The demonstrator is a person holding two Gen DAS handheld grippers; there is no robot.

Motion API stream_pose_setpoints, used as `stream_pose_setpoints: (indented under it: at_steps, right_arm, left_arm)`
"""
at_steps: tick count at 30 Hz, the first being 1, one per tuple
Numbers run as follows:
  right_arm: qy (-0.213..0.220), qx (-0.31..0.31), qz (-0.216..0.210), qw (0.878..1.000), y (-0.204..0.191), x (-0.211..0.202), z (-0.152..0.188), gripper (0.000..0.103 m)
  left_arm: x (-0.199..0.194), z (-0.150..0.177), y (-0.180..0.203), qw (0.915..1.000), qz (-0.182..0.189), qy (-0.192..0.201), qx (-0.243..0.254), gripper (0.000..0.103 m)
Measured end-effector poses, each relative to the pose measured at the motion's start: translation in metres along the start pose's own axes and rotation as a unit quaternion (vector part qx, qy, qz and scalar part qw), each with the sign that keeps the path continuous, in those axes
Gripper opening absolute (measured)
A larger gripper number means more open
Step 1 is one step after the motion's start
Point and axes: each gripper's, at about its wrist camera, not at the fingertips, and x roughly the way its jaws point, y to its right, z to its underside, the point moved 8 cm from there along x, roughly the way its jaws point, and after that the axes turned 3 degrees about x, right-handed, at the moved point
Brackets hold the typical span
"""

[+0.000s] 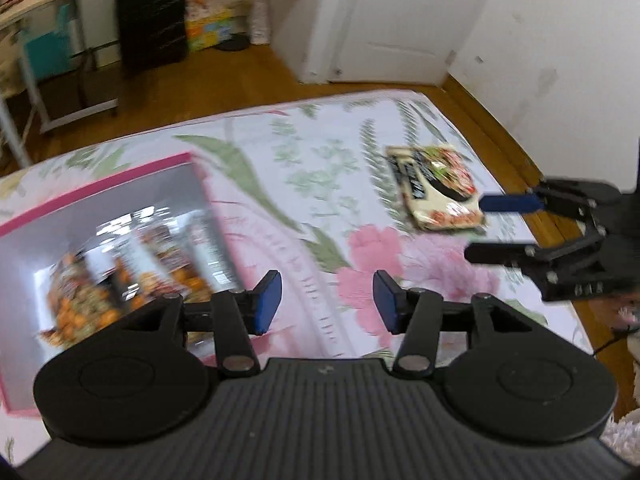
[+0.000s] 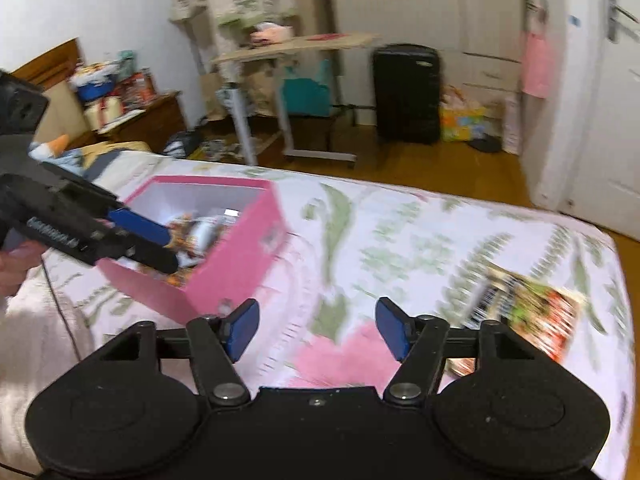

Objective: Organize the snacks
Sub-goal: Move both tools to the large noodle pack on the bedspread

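A pink box (image 1: 168,162) sits on the floral bedsheet (image 1: 304,184) and holds several orange-printed snack packets (image 1: 120,280). One cream and red snack packet (image 1: 436,190) lies flat on the sheet near the bed's right edge. My left gripper (image 1: 327,300) is open and empty over the sheet, just right of the box. My right gripper (image 1: 480,228) is open with nothing in it, its blue pad beside the lone packet. In the right wrist view, the right gripper (image 2: 318,330) hovers between the box (image 2: 240,264) and the packet (image 2: 528,320), and the left gripper (image 2: 166,248) is over the box.
The bed ends at a wooden floor (image 1: 224,80). A black suitcase (image 2: 406,92), a rolling table (image 2: 296,46) and a cluttered bedside cabinet (image 2: 148,116) stand beyond it. A white door (image 1: 400,20) is at the far side. A person's hand (image 2: 16,264) holds the left gripper.
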Motion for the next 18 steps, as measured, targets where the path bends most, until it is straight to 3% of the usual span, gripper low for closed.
stream_pose_setpoints:
  at_steps: [5, 10, 15, 18]
  right_arm:
    - [0.012, 0.031, 0.061, 0.998, 0.058, -0.001, 0.016, 0.085]
    - [0.022, 0.077, 0.089, 0.993, 0.116, 0.014, 0.034, 0.090]
    - [0.016, 0.124, 0.103, 0.987, 0.167, 0.036, 0.047, 0.091]
    - [0.011, 0.153, 0.108, 0.982, 0.192, 0.050, 0.056, 0.098]
  left_arm:
    - [0.043, -0.014, 0.037, 0.9995, 0.021, -0.015, 0.016, 0.050]
    - [0.092, -0.040, 0.070, 0.9975, 0.063, -0.028, 0.012, 0.050]
    - [0.149, -0.071, 0.091, 0.9979, 0.063, -0.014, -0.003, 0.050]
    - [0.189, -0.085, 0.096, 0.9978, 0.056, -0.021, -0.028, 0.050]
